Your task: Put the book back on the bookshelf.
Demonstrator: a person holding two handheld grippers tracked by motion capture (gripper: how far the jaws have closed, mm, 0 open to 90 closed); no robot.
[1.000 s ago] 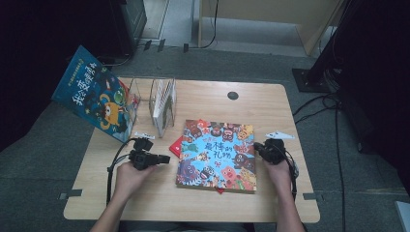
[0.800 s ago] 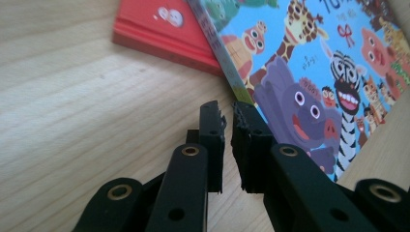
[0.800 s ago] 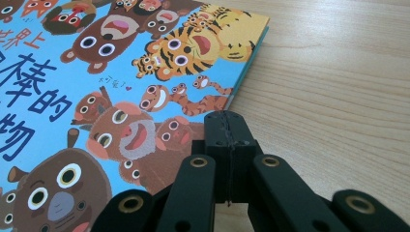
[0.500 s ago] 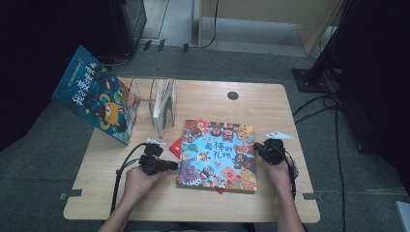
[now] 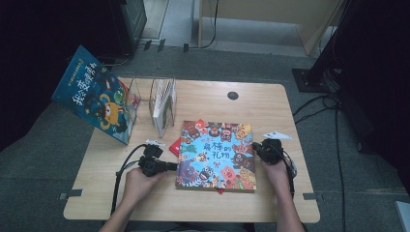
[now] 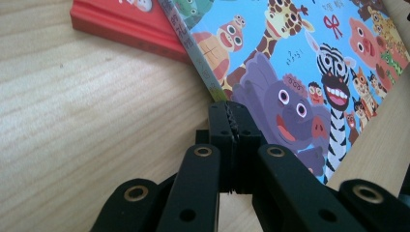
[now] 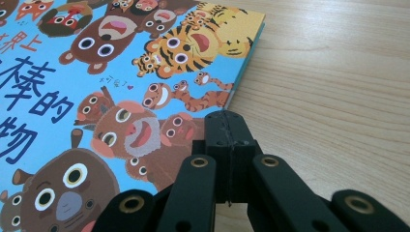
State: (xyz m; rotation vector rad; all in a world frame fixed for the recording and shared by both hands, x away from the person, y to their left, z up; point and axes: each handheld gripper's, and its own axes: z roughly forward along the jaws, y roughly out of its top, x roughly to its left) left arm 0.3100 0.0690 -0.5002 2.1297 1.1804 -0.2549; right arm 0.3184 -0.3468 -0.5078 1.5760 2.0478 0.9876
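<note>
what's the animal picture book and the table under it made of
Animal picture book: likely glossy printed card cover; it lies stiff and flat, with a faint sheen in the right gripper view. Table: light wood or wood-look laminate, matt, with visible grain lines.
</note>
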